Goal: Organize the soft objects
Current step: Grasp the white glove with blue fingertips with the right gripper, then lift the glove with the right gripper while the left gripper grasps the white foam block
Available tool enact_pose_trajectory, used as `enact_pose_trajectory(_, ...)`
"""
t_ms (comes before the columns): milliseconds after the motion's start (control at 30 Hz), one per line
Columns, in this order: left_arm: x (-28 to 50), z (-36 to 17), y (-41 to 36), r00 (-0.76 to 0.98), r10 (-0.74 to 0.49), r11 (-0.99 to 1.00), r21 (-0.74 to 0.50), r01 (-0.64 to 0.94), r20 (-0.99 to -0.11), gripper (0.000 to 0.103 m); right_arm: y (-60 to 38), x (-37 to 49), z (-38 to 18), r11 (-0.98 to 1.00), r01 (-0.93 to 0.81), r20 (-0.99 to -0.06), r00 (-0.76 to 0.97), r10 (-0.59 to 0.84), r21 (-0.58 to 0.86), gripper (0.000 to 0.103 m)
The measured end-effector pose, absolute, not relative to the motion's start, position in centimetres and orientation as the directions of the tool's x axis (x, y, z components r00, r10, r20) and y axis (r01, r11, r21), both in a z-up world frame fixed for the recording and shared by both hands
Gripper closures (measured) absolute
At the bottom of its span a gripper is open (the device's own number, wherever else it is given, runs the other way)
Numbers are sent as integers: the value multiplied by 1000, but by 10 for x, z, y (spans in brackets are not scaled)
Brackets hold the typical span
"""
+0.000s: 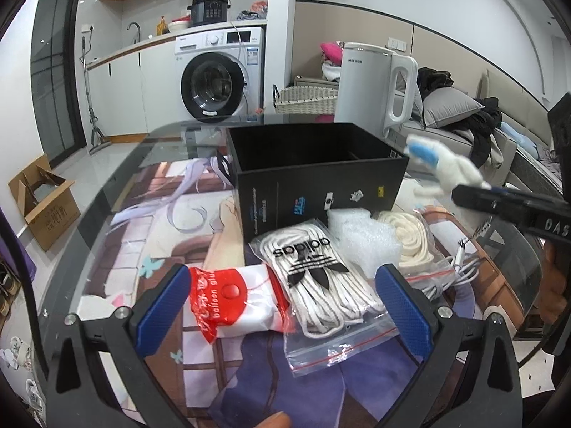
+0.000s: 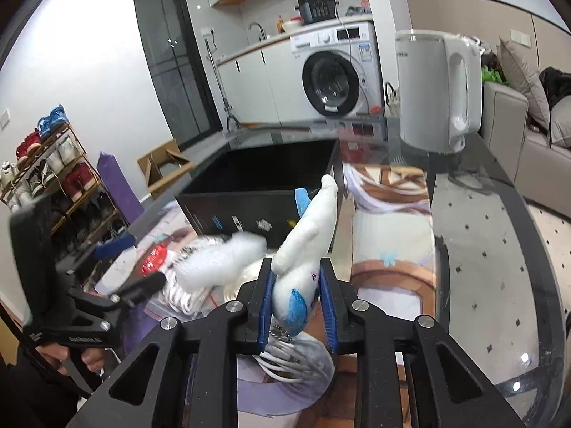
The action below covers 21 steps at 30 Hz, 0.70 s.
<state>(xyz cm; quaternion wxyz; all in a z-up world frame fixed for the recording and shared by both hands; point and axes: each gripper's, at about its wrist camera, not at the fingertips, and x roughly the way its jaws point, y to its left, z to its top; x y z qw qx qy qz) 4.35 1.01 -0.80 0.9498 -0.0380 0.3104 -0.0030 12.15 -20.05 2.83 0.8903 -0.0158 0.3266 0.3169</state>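
The right hand-held gripper [image 2: 295, 297] is clamped on a white-and-blue plush toy [image 2: 303, 249], held above the worktop [image 2: 481, 249]. The toy's long axis points ahead toward the open black box [image 2: 257, 192] just beyond. The left hand-held gripper [image 1: 285, 303] stands wide open and empty, over the bagged laces [image 1: 317, 278].

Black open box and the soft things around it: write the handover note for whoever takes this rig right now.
Right claw: shut on the white plush toy with blue patches, lifted off the table, just right of the black open cardboard box.
Left claw: open, holding nothing, low over the bagged white laces and the red-and-white balloon glue packet.
On the glass table in front of the box: white bubble wrap, bagged cream cord, white cable.
Done: toy picked up; nothing visible in the box so far.
Left: drop the toy in the box, then probably the remaining soft items.
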Motion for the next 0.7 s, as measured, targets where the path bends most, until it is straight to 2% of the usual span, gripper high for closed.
enact_pose_trajectory(200,44,-5,7,805,-36,998,-69,-5,-592,0,-197,111,39,770,-615,-552,587,592,171,80)
enact_pose_trajectory(467,49,-3,-8,801,-81,996,-79,42,-593,0,-193,110,40,759,-628,-549,578,603,172,81)
enact_pose_trajectory(700,69,-3,-14,782,-137,989,-131,72,-608,1,-199,111,42,758,-629,-539,585,606,170,81)
